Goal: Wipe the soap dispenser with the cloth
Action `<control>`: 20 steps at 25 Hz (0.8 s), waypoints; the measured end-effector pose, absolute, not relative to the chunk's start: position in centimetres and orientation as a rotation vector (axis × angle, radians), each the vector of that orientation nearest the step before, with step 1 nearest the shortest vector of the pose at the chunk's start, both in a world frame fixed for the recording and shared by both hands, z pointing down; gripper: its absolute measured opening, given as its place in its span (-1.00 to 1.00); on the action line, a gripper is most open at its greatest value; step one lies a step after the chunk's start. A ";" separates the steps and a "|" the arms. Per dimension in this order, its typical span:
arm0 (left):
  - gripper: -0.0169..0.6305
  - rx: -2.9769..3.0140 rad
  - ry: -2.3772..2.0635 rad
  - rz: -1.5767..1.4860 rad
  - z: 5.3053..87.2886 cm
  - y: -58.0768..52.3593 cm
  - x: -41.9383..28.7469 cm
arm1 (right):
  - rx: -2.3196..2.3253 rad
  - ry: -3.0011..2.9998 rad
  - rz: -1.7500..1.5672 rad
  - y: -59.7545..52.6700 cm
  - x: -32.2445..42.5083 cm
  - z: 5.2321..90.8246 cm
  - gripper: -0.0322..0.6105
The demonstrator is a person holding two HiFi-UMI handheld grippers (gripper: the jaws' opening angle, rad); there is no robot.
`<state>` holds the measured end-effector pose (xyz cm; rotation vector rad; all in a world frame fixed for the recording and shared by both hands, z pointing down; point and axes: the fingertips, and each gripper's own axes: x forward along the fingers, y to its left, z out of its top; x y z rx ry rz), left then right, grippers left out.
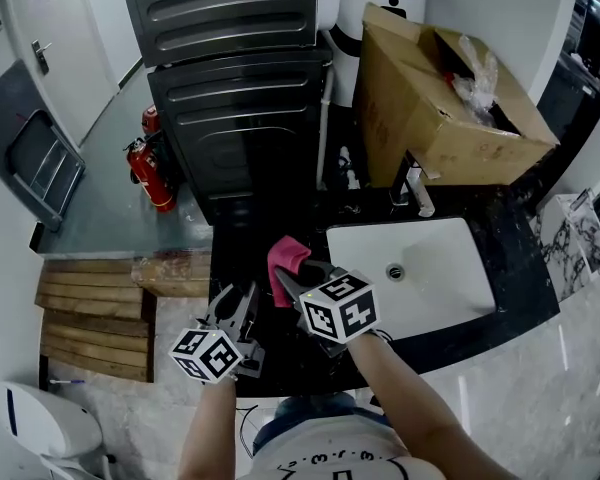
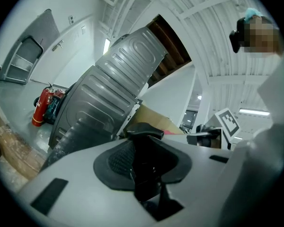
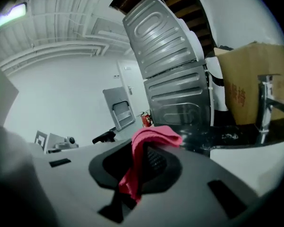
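My left gripper (image 1: 242, 304) is near the front edge of the black counter (image 1: 242, 258), and it is shut on a black soap dispenser (image 2: 145, 156). The dispenser's pump head (image 2: 145, 133) rises just above the jaws in the left gripper view; in the head view the bottle is lost against the dark counter. Just to the right, my right gripper (image 1: 290, 280) is shut on a pink cloth (image 1: 285, 258). The cloth (image 3: 151, 137) folds over the jaw tips and hangs down between them. The two grippers sit side by side, a short gap apart.
A white sink (image 1: 450, 280) with a chrome faucet (image 1: 417, 190) lies to the right. An open cardboard box (image 1: 430, 98) stands behind it. A tall black appliance (image 1: 240, 118) rises beyond the counter, with red fire extinguishers (image 1: 150, 173) on the floor at its left.
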<state>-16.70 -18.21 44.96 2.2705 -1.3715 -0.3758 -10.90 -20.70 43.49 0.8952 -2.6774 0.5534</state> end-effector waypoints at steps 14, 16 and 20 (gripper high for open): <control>-0.65 2.319 -1.373 -0.350 44.6 -18.3 -15.9 | 1.101 -2.460 0.727 -21.7 -4.8 49.4 -0.74; -0.65 2.352 -1.368 -0.318 44.4 -18.3 -15.2 | 1.119 -2.423 0.716 -21.5 -4.1 49.7 -0.74; -0.66 2.422 -1.349 -0.231 44.1 -18.6 -13.8 | 1.200 -2.439 0.758 -21.2 -2.0 48.7 -0.74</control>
